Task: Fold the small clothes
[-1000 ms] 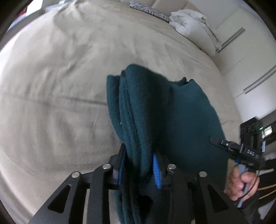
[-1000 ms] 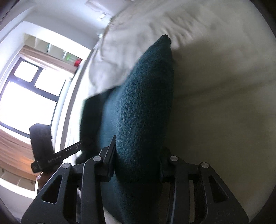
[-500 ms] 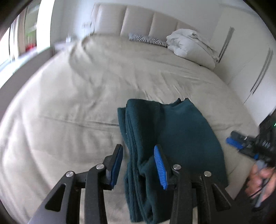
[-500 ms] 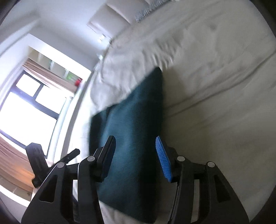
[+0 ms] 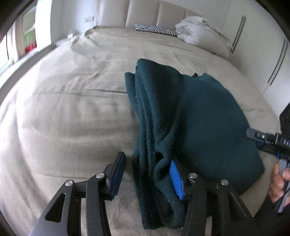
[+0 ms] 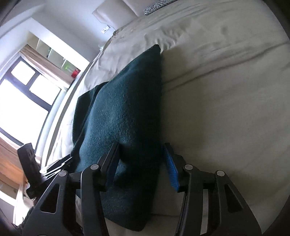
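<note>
The left gripper (image 5: 147, 174) has its jaws apart; they have just been opening. The near layered edge of the dark green folded garment (image 5: 190, 116) lies between the jaws. The left pad stands clear of the cloth, and the blue right pad (image 5: 176, 179) is against a fold of it, so nothing is clamped. The right gripper (image 6: 141, 163) also has its jaws apart. The near right edge of the garment (image 6: 123, 112) lies between them, and the blue pad (image 6: 171, 168) is just beside the cloth, not pressing. The garment lies flat on the beige bed cover (image 5: 72, 101). A white duvet (image 5: 197, 30) and a zebra pillow (image 5: 155, 29) lie far beyond the garment, near the headboard (image 5: 157, 12).
</note>
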`<state>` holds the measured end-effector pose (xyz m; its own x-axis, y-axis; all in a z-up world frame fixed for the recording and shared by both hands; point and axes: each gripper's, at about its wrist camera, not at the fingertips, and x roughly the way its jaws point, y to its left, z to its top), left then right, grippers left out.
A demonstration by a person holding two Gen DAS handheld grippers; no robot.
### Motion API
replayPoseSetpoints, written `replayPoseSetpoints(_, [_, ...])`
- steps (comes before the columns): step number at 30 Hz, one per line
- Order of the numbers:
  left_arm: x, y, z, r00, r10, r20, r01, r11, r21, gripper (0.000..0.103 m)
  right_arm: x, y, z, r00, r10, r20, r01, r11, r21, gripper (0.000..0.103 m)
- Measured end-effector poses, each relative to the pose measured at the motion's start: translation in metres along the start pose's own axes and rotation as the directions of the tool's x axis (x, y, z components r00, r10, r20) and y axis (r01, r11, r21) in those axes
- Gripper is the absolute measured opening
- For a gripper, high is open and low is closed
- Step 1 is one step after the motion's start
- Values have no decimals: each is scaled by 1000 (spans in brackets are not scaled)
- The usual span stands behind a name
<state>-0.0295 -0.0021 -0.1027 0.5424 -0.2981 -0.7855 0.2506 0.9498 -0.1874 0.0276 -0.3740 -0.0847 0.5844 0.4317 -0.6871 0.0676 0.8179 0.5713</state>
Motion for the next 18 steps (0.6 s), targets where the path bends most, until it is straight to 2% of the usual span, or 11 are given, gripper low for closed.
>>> replayPoseSetpoints(2, [-6,5,-1,1000,-28,8,28,999,-24,52,-7,4,-2,1000,-22,6,22,1000,-3,47])
replayPoseSetpoints(6, [-36,3,-1,996,32,87,-32,999,-6,57,-36,22,2,987,-135,91,140,988,-58,48])
replayPoseSetpoints(8, [-61,-3,-1,983,80,164,-83,996,13,76,-61,42,5,965,-192,181,214,970,-113,48])
replayPoseSetpoints(10, [-92,-11,0,953,124,275,-137,990,28,97,-83,66,3,928,-237,287,293,940,-173,55])
replayPoseSetpoints(11, [-108,-14,1,930,144,338,-163,986,30,103,-96,81,1,901,-248,356,333,921,-200,67])
replayPoseSetpoints(12, [-123,-18,2,903,160,399,-188,982,30,103,-107,94,0,874,-249,418,361,907,-216,81])
replayPoseSetpoints(13, [-139,-22,3,873,177,454,-213,977,29,103,-119,107,-3,842,-232,487,380,896,-229,88])
replayPoseSetpoints(14, [-152,-25,6,851,194,489,-233,972,19,103,-134,121,-7,800,-204,564,394,888,-238,99])
replayPoseSetpoints(16, [-176,-28,16,814,220,538,-251,968,-16,103,-157,143,-14,714,-158,683,429,869,-247,103])
replayPoseSetpoints(17, [-185,-30,19,811,220,541,-245,969,-27,103,-164,151,-14,699,-144,701,434,864,-255,103])
replayPoseSetpoints(18, [-193,-32,24,823,207,530,-226,974,-28,103,-171,160,-13,699,-121,705,426,862,-274,103])
